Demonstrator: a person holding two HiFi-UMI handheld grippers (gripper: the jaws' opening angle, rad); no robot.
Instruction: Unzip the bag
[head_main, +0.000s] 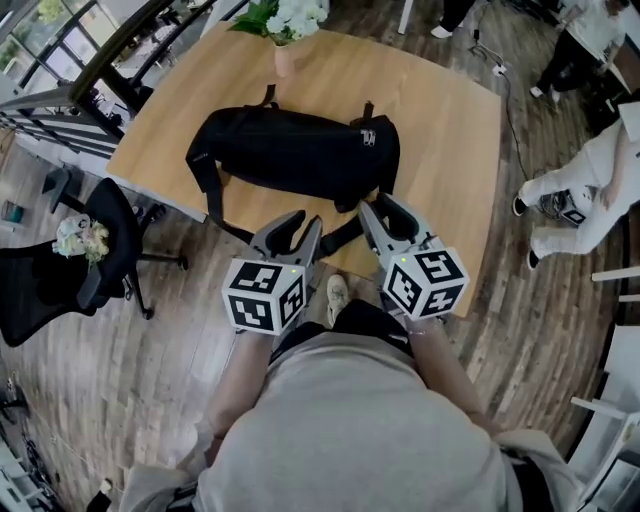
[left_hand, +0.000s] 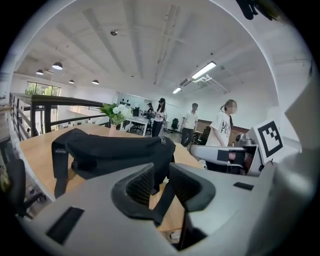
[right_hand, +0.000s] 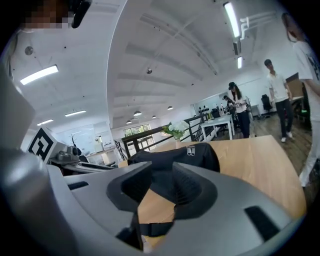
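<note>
A black bag (head_main: 290, 155) lies lengthwise on the wooden table (head_main: 450, 130), its two metal zipper pulls (head_main: 368, 137) sitting on top near its right end. One strap (head_main: 335, 238) hangs over the near table edge. My left gripper (head_main: 303, 222) hovers just short of that edge, open with nothing between its fingers. My right gripper (head_main: 381, 205) is beside it at the bag's near right corner, also open and empty. The left gripper view shows the bag (left_hand: 115, 150) beyond the jaws (left_hand: 161, 182). In the right gripper view the pulls (right_hand: 190, 149) show above the jaws (right_hand: 162, 187).
A vase of white flowers (head_main: 285, 25) stands at the table's far edge. A black office chair (head_main: 70, 265) stands left of the table, beside a railing (head_main: 60, 100). People (head_main: 590, 190) are on the floor to the right, where a cable (head_main: 510, 110) runs.
</note>
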